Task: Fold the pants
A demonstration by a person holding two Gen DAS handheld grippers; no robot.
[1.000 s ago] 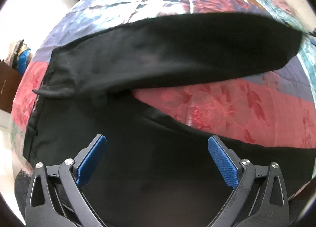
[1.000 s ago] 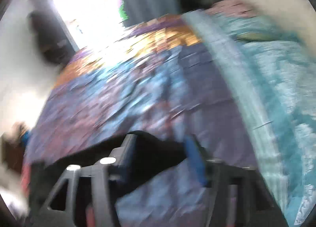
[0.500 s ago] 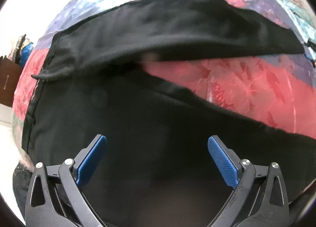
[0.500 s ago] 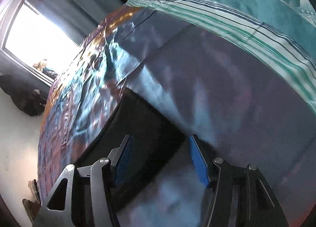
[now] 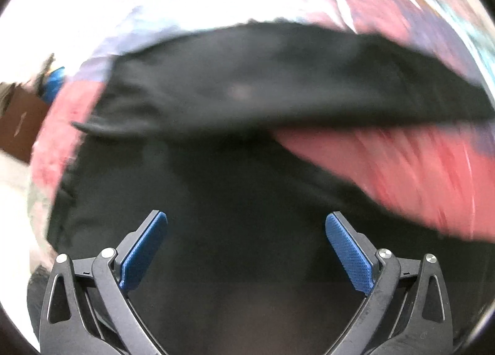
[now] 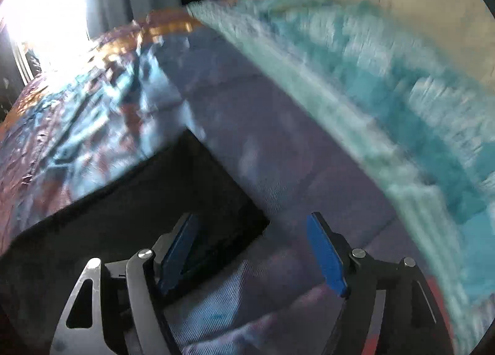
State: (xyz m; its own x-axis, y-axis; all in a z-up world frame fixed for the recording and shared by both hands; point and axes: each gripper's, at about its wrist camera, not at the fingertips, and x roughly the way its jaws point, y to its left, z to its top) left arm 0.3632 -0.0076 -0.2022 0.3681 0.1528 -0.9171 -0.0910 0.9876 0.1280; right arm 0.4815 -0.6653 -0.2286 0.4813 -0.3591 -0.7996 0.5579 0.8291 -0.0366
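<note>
The left tongs [image 5: 246,246] stand wide apart, nothing between them, poised over the seat of the black pants [image 5: 247,83]. The right tongs [image 6: 250,250] have just been opening; their pads are clear of the cloth, with the hem corner of a leg [image 6: 198,200] lying just under the left pad. The pants lie spread on a bed's patchwork quilt [image 5: 417,169], legs parted in a V. The cloth looks thin, limp and light, so it should drape and slide; hems and waistband seem the firmest places to pinch.
</note>
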